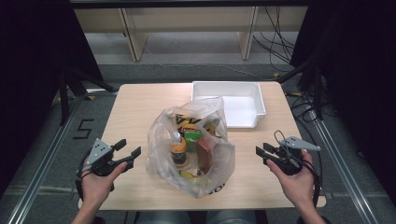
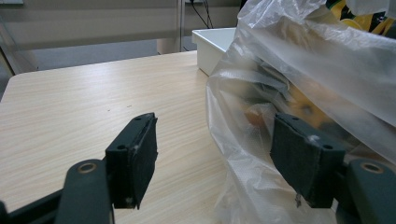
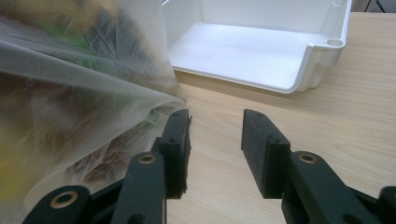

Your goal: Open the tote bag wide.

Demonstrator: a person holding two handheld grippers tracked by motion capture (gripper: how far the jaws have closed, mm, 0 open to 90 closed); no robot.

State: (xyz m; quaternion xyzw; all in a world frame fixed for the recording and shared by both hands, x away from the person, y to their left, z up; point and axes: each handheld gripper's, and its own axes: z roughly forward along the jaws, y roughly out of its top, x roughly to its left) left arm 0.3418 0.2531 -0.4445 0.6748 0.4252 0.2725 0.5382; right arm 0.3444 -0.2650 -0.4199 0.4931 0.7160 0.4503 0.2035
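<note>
A single light wooden table stood on a grey floor, with pale cabinet legs and loose cables beyond its far edge. One clear plastic bag sat upright near the middle of the table, its mouth open toward the far side. Inside it at least four things could be counted: one small bottle with an orange label, one green packet, one brown box and one yellow-and-black packet; anything deeper in the bag was too blurred by the plastic to tell. One empty white tray lay at the far right of the table, just behind the bag. Two hand-held grippers flanked the bag. The left gripper hovered near the left side of the bag with its jaws apart and nothing between them; in the left gripper view one jaw stood against the bag's wrinkled film and the other over bare wood. The right gripper hovered near the right side of the bag, its jaws likewise parted and gripping nothing, one pad just beside the plastic.
</note>
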